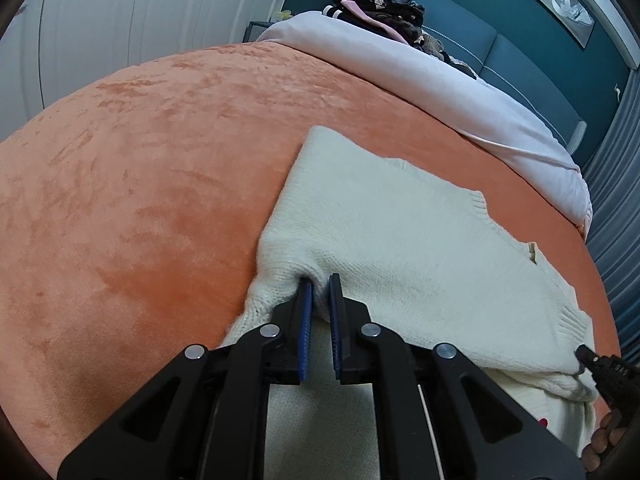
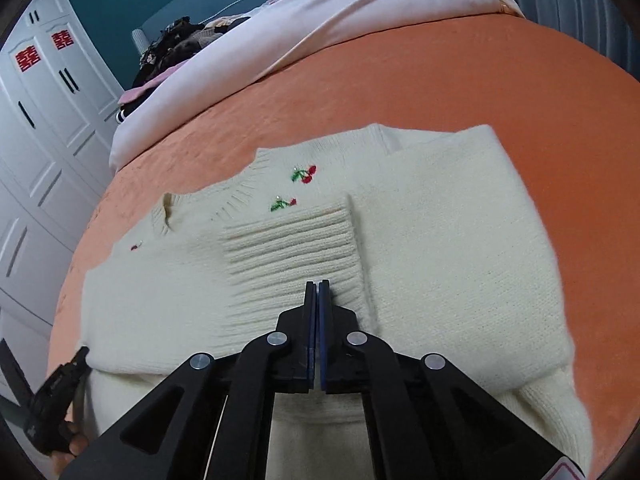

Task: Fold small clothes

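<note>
Home bedroom: bed w/ orange blanket [image 1: 140,160], white wardrobe [image 2: 48,92], teal headboard [image 1: 460,36].

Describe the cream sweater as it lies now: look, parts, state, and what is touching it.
The cream knit sweater lies spread flat on the orange bedspread. It looks soft and fuzzy, with a ribbed neckline and small embroidered cherries on the chest. One sleeve is folded across the body, its ribbed cuff lying below the cherries. The right gripper is shut on that cuff. The left gripper pinches a bunched fold at the sweater's edge.
</note>
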A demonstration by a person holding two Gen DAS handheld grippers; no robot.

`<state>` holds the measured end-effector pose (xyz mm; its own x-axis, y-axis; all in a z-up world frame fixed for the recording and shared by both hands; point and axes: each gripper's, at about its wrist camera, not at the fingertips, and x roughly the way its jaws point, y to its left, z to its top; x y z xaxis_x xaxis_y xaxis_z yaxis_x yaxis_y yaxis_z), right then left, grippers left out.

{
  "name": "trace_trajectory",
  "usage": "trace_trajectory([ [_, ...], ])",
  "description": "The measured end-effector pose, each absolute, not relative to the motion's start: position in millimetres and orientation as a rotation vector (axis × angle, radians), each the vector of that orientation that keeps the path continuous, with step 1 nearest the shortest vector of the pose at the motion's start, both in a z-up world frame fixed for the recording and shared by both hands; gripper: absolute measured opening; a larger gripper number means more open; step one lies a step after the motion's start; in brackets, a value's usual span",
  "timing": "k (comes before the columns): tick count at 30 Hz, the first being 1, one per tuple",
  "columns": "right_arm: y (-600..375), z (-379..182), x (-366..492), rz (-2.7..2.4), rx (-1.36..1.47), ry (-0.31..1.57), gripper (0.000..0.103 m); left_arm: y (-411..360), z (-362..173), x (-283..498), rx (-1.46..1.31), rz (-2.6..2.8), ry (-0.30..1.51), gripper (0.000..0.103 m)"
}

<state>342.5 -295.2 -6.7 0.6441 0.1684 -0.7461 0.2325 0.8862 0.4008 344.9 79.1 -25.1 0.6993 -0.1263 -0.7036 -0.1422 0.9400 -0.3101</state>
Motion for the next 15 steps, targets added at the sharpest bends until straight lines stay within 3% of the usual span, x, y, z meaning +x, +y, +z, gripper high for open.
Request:
trace_trajectory([
  [3, -293.6, 7.0, 333.1, -0.045, 0.490, 0.813, 0.005, 76.2, -24.9, 345.2, -0.335, 0.018, 0.801, 0.008],
  [8, -289.4, -15.2, 342.9, -0.049, 0.405, 0.903, 0.002, 75.1, -25.0, 345.4, -0.323, 0.023, 0.802, 0.008],
  [13, -298.7, 14.9, 305.3, -0.038, 0.486, 0.855, 0.014, 77.1, -19.3, 341.5, -0.323, 0.013, 0.816, 0.011],
  [14, -303.6, 20.0, 287.0, -0.052, 0.489, 0.843, 0.024, 79.1, -14.7, 335.9, -0.328, 0.001, 0.827, 0.022],
  [15, -309.1, 23.1, 269.0, -0.066, 0.494, 0.835, 0.029, 82.8, -10.9, 327.4, -0.341, -0.008, 0.837, 0.044],
])
